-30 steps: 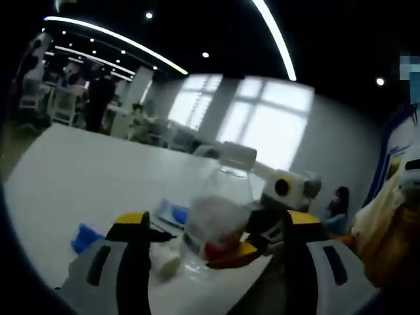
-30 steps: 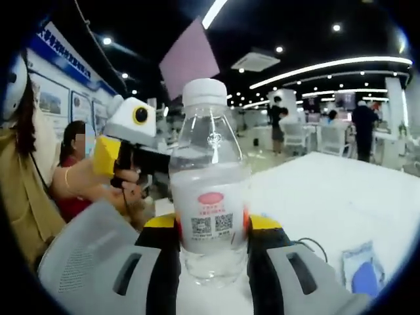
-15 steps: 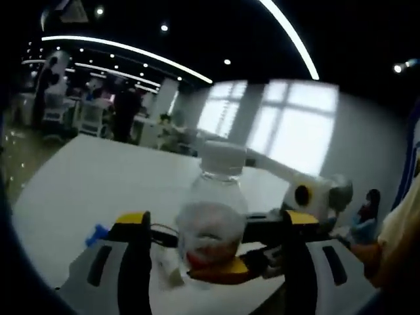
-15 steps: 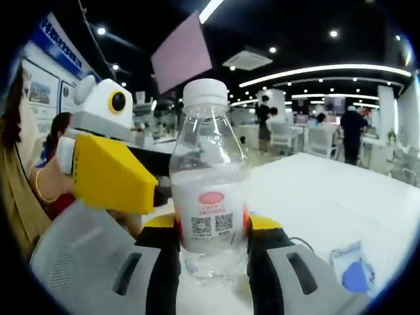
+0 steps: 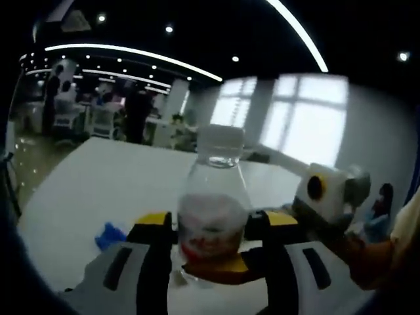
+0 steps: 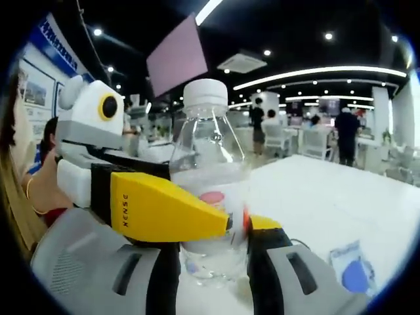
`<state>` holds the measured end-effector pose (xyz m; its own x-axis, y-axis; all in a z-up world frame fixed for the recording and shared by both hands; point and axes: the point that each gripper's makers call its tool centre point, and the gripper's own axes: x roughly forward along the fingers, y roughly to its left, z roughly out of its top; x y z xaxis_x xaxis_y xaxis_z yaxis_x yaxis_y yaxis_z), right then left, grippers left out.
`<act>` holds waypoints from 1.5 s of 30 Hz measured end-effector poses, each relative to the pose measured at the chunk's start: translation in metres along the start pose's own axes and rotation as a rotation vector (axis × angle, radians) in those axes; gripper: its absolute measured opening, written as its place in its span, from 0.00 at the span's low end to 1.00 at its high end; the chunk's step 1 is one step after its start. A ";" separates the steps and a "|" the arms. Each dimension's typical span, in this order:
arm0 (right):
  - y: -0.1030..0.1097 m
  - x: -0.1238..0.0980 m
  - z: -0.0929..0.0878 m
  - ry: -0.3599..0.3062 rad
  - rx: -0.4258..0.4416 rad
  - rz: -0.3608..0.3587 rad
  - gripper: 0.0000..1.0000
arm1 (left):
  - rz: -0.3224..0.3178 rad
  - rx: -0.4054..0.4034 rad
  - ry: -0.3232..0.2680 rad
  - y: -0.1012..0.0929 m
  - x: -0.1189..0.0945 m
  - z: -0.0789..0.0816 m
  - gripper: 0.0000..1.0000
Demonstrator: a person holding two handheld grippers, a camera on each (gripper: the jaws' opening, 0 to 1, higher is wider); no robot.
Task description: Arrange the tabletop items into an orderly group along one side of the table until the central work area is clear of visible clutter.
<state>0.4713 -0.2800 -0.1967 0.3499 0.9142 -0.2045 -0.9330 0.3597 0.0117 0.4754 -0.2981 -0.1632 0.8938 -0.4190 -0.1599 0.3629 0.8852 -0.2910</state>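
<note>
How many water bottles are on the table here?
1: the water bottle stands between the right gripper jaws, with the left gripper closing around it too. Others may be hidden.

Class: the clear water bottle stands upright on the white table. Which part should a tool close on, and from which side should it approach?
Grip the water bottle at its labelled mid-body, approaching level from the side. It stands upright, and the straight round wall there suits two jaws better than the tapering shoulder or small cap.

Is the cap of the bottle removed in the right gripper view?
No, the white cap sits on top of the bottle.
</note>
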 end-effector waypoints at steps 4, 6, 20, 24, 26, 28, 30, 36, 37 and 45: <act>0.001 0.000 0.000 -0.001 0.000 -0.003 0.38 | 0.033 0.014 -0.003 0.006 -0.001 0.001 0.40; 0.002 0.002 -0.001 0.009 -0.008 -0.009 0.38 | 0.041 0.000 0.006 0.008 -0.001 0.000 0.39; -0.001 0.007 0.000 -0.013 0.019 -0.048 0.41 | 0.091 0.080 -0.025 0.012 0.000 0.004 0.36; -0.001 0.008 0.001 -0.014 -0.043 -0.053 0.42 | 0.100 0.082 -0.033 0.014 -0.001 0.005 0.36; 0.000 0.009 -0.002 0.028 -0.145 -0.051 0.43 | 0.110 0.088 -0.041 0.016 0.000 0.007 0.35; 0.005 0.011 -0.001 0.027 -0.145 -0.048 0.52 | 0.133 0.113 -0.038 0.021 0.001 0.008 0.35; 0.008 0.013 -0.002 0.031 -0.140 -0.038 0.64 | 0.147 0.117 -0.038 0.027 0.001 0.010 0.35; 0.006 0.013 -0.007 0.057 -0.128 -0.031 0.80 | 0.184 0.119 -0.055 0.046 0.001 0.021 0.35; 0.006 0.013 -0.008 0.059 -0.118 -0.028 0.84 | 0.191 0.123 -0.059 0.049 0.002 0.023 0.35; -0.007 0.010 -0.016 0.096 -0.067 -0.061 0.99 | 0.222 0.118 -0.081 0.068 0.003 0.034 0.35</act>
<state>0.4796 -0.2759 -0.2141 0.3993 0.8679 -0.2953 -0.9150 0.3976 -0.0687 0.5120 -0.2328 -0.1510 0.9714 -0.1986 -0.1298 0.1796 0.9731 -0.1446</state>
